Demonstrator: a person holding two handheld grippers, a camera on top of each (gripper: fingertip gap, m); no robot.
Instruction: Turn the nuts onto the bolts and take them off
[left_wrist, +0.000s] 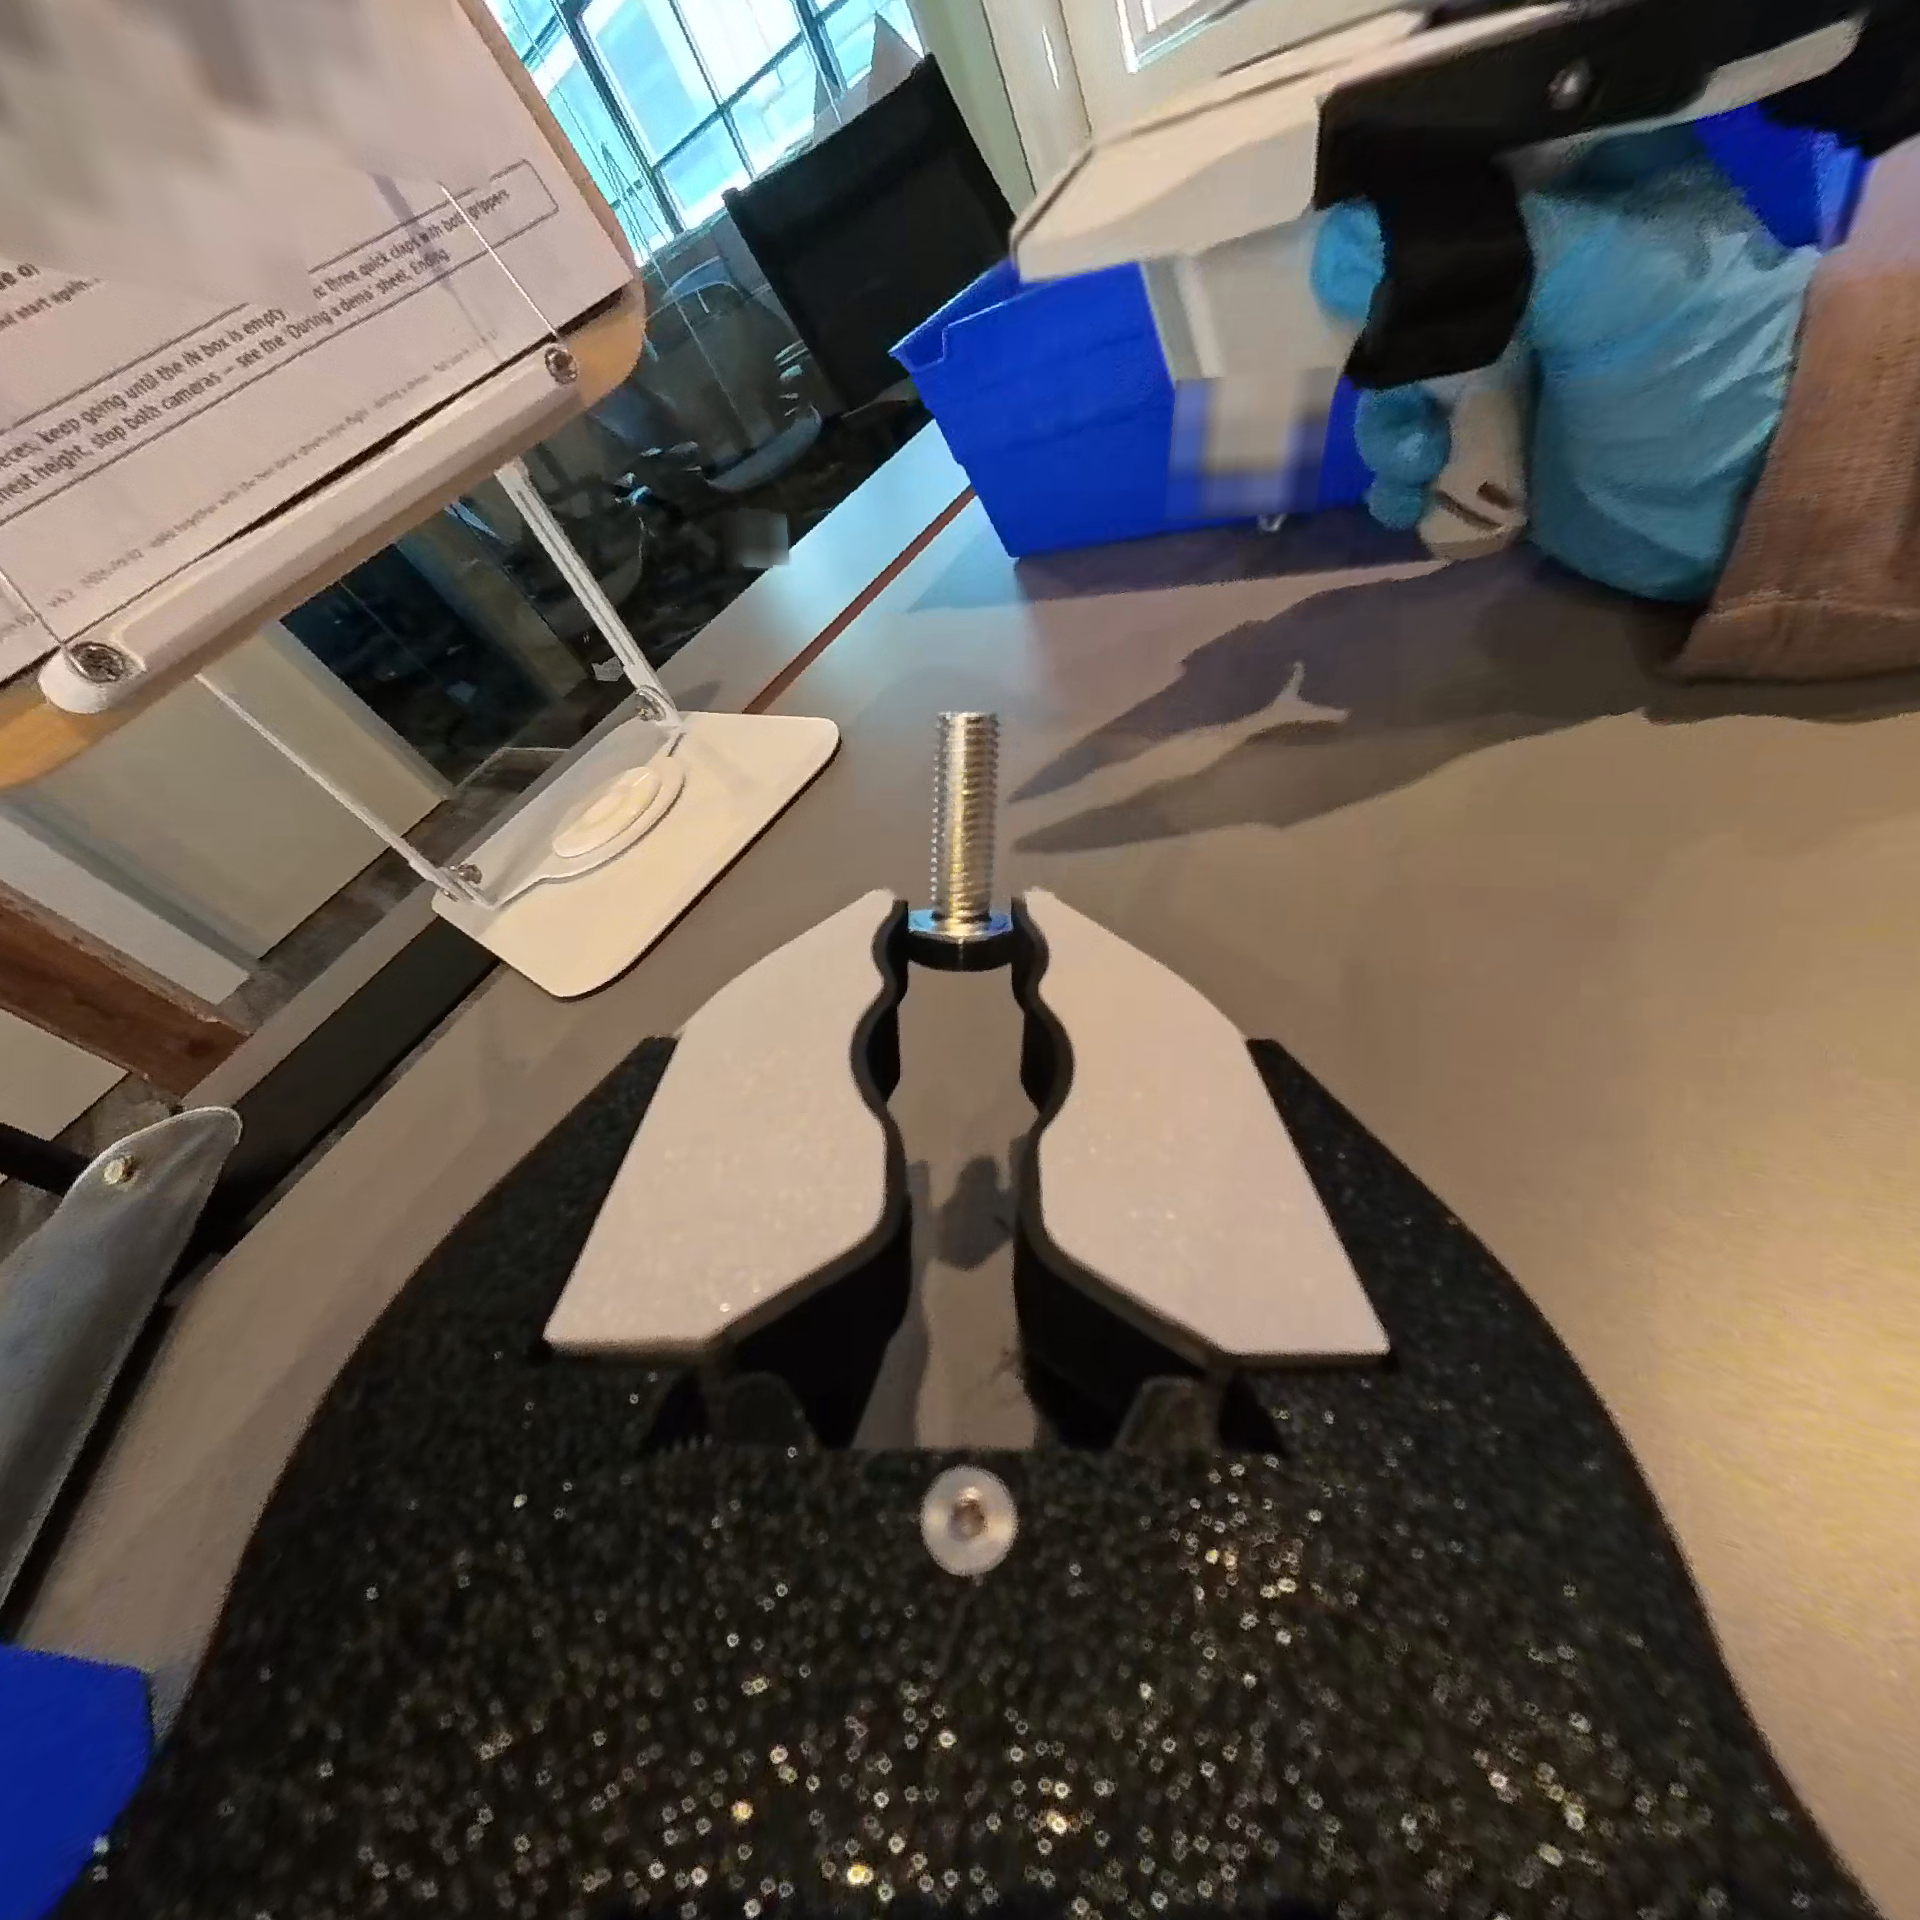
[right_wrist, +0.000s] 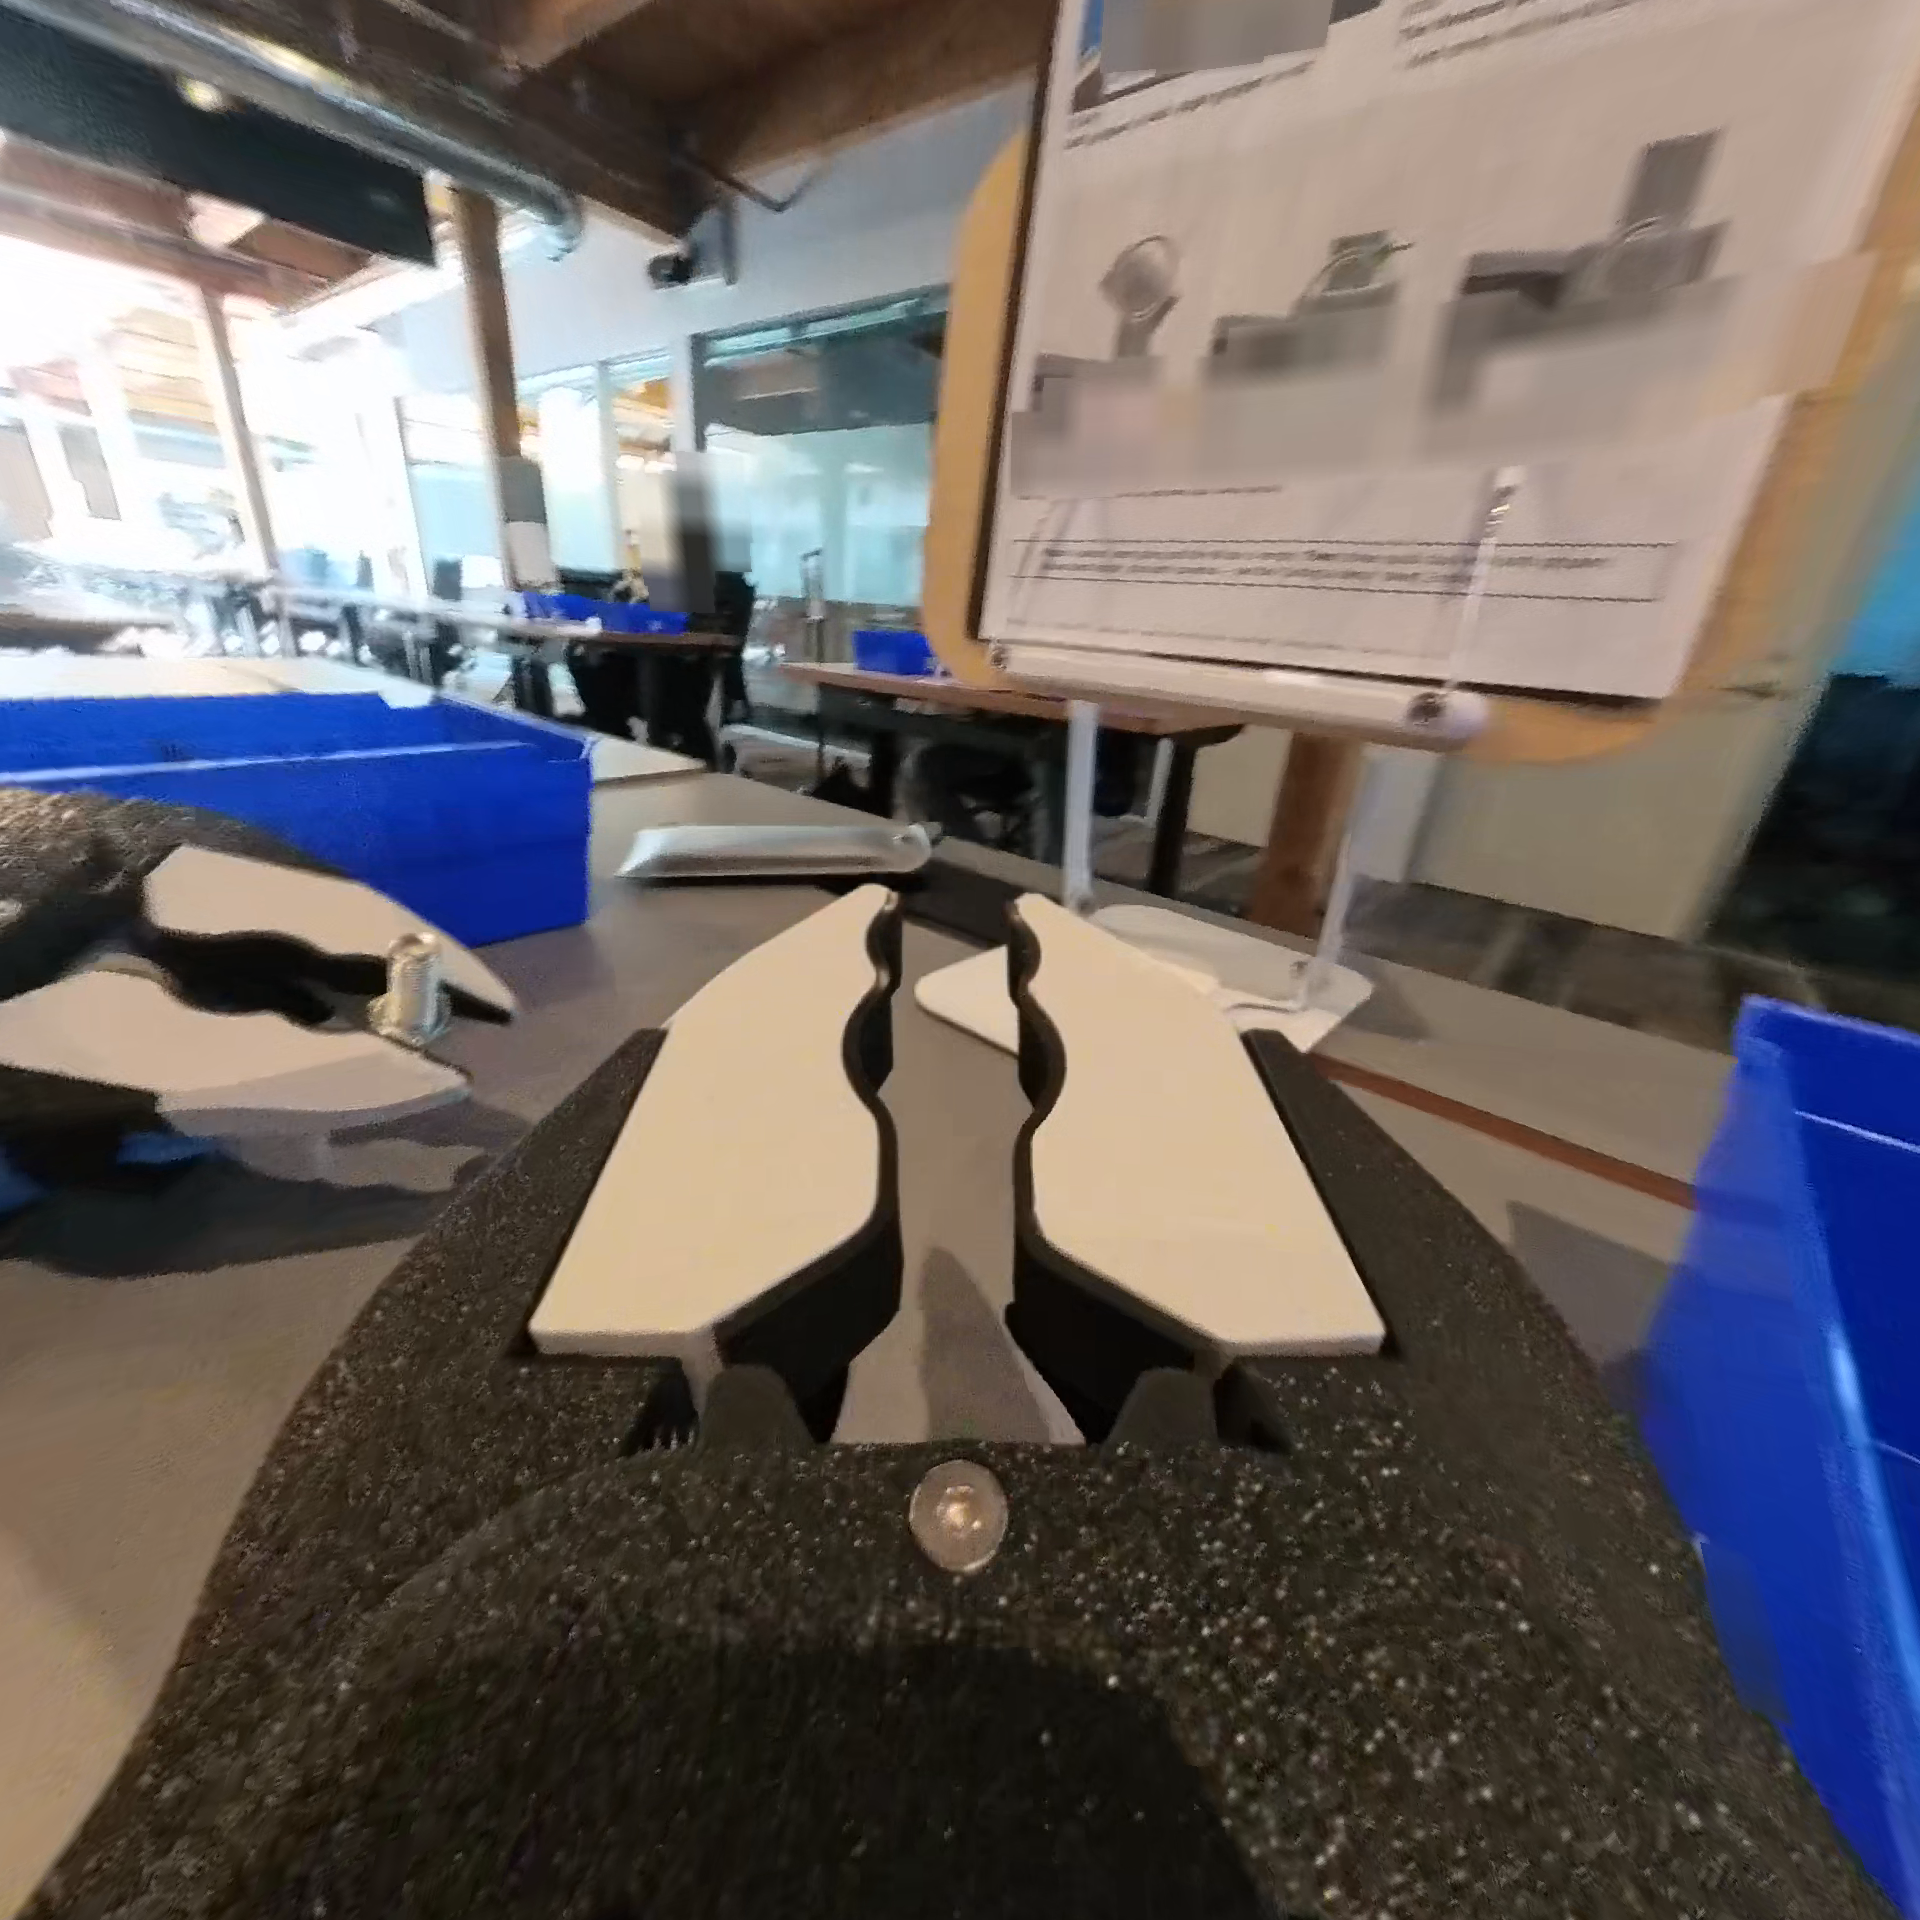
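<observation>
Left wrist view: the left tongs are clenched on the head of a bolt, pinched right at the fingertips. The bolt stands upright, thread pointing up, with no nut on the visible thread. Below the tongs lies the grey table. Ahead and to the left stands a sign stand with a white base and a tilted board of paper sheets. Ahead and to the right the right tongs hang in the air, well above the table and apart from the bolt, held by a hand in a blue glove (a brown sleeve shows at the wrist). Behind them sits a blue bin.

Right wrist view: the right tongs are released; a clear gap runs between the fingers and nothing sits in it. To their left the left tongs show side-on, gripping the bolt at their tips, its thread tilted up. Beyond those is a blue bin, and a second blue bin sits close on the right. Straight ahead lies a flat silver pouch on the table, and the sign stand rises ahead and to the right. I cannot see a nut in either view.
</observation>
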